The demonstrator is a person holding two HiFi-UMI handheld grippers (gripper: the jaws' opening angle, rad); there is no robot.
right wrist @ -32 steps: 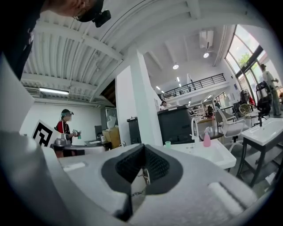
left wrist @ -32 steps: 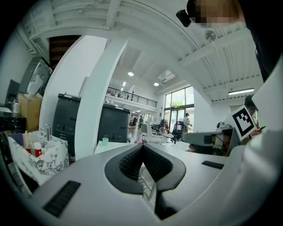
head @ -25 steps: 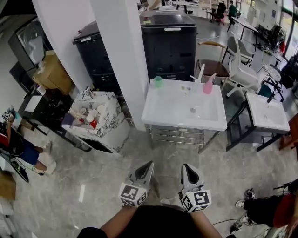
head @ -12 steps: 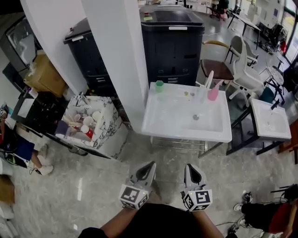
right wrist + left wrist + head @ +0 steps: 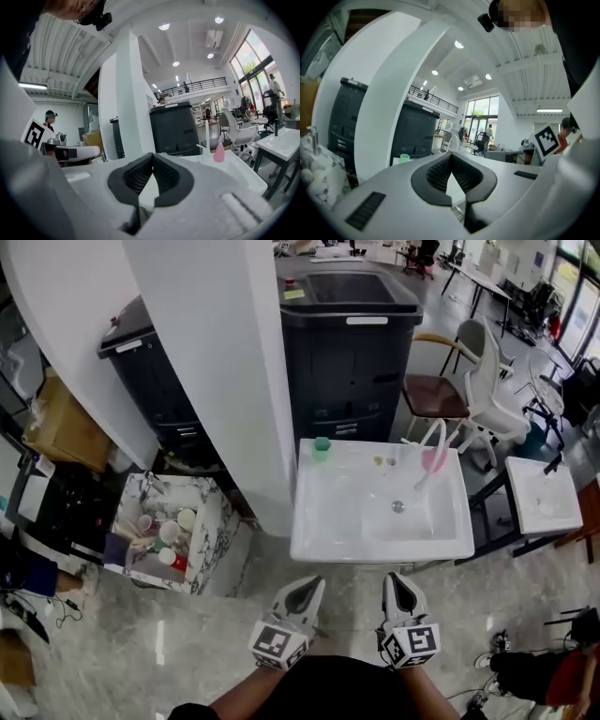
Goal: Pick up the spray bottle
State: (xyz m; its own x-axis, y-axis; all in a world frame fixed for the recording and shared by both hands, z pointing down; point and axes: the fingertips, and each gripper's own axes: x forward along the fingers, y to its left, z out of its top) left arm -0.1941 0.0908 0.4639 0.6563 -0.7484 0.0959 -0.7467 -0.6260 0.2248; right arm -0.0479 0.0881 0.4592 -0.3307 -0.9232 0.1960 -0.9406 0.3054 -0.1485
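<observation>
- The left tool [image 5: 310, 586] and the right tool [image 5: 395, 581] are held side by side low in the head view. They are above a marbled floor [image 5: 187, 634], just short of the near edge of a white basin [image 5: 323, 542].
- In the left gripper view, the left tool [image 5: 451, 157] is seen clenched. Its ribbed pads [image 5: 438, 174] meet at the tips, and nothing is gripped between them.
- In the right gripper view, the right tool [image 5: 152, 157] is likewise clenched and empty, with its pads [image 5: 136, 176] closed tip to tip.
- The pink spray bottle [image 5: 433, 457] is found upright at the far right corner of the basin, well apart from both tools.
- In the right gripper view the bottle is seen beyond the jaws and to their right, just beside a thin white tap [image 5: 206, 136].
- A small green cup [image 5: 322, 448] is placed at the far left corner of the basin.
- Behind the basin a large black cabinet [image 5: 347, 343] is seen, with a white pillar [image 5: 225, 362] to its left and a white chair [image 5: 489, 401] to its right.
- A marbled box [image 5: 211, 535] filled with cups is set on the floor left of the basin.
</observation>
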